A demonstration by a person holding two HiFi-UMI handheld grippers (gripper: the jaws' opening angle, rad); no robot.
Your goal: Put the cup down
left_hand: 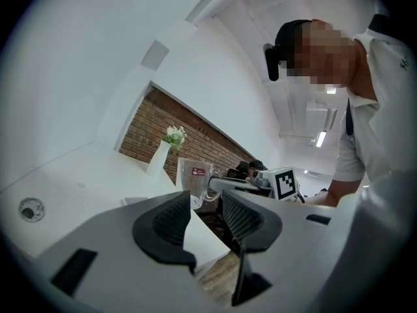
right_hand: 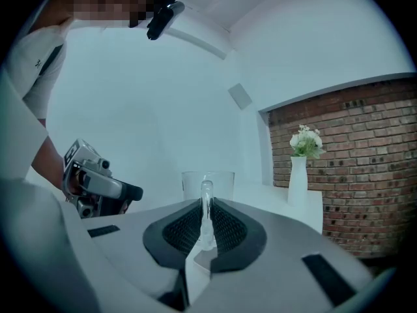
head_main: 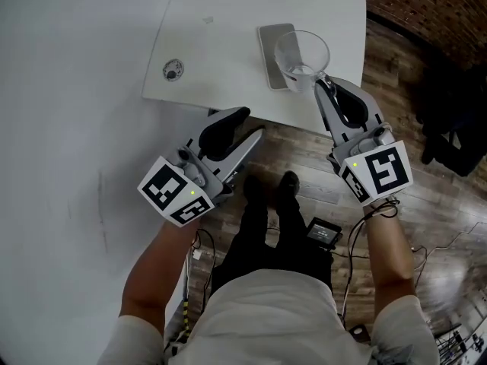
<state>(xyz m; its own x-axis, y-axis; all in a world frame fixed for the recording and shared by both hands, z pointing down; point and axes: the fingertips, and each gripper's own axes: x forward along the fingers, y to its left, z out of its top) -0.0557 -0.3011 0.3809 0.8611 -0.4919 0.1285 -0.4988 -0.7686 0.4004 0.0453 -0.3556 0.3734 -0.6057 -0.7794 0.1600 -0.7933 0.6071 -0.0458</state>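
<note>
Jaws of the level right gripper (head_main: 325, 82) clamp the cup (head_main: 301, 58) handle; left gripper (head_main: 254, 123) gapes empty

Head view steeply down, gripper views level, sharing cup (head_main: 302, 59)

White shirt (head_main: 266, 318), black trousers (head_main: 262, 238)

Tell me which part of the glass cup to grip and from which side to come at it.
Grip the handle, coming level from the side of the cup that faces the table's near edge. The handle juts out there as a thin upright loop that the jaws can pinch; the round glass wall is wider and probably slicker. The right gripper holds it this way.
</note>
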